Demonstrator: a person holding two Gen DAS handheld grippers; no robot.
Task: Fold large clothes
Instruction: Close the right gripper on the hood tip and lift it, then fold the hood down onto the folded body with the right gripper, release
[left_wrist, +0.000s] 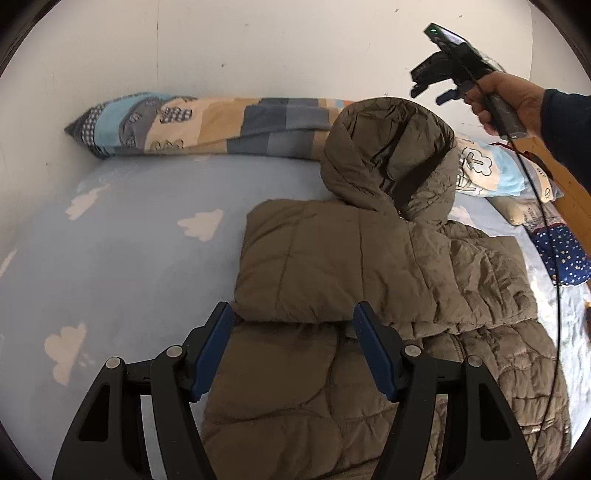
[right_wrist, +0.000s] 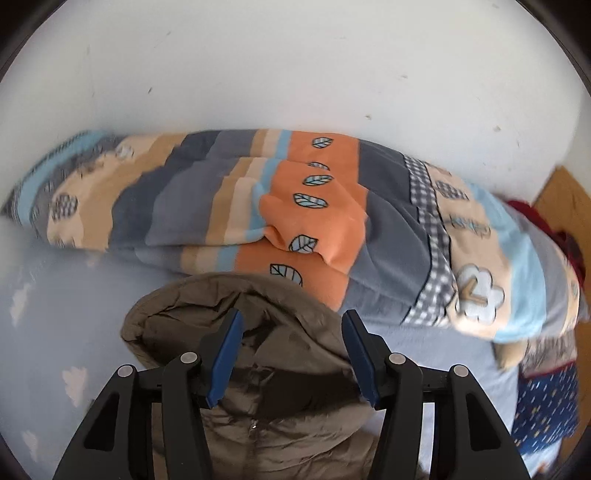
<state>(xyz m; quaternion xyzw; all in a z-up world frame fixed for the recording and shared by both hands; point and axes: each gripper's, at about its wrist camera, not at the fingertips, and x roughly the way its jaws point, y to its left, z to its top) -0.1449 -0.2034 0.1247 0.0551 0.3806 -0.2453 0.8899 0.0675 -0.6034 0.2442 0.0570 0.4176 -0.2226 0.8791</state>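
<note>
Below, a brown padded jacket (left_wrist: 369, 295) lies partly folded on a light blue bed sheet (left_wrist: 129, 240) with white clouds, its hood (left_wrist: 391, 155) propped up near a rolled patterned blanket (left_wrist: 207, 122) along the white wall (left_wrist: 258, 44). The left gripper (left_wrist: 293, 317) hangs over the folded sleeve, fingers apart and holding nothing. The right gripper (right_wrist: 291, 325), raised in a hand (left_wrist: 506, 99), hovers above the hood, fingers likewise spread
</note>
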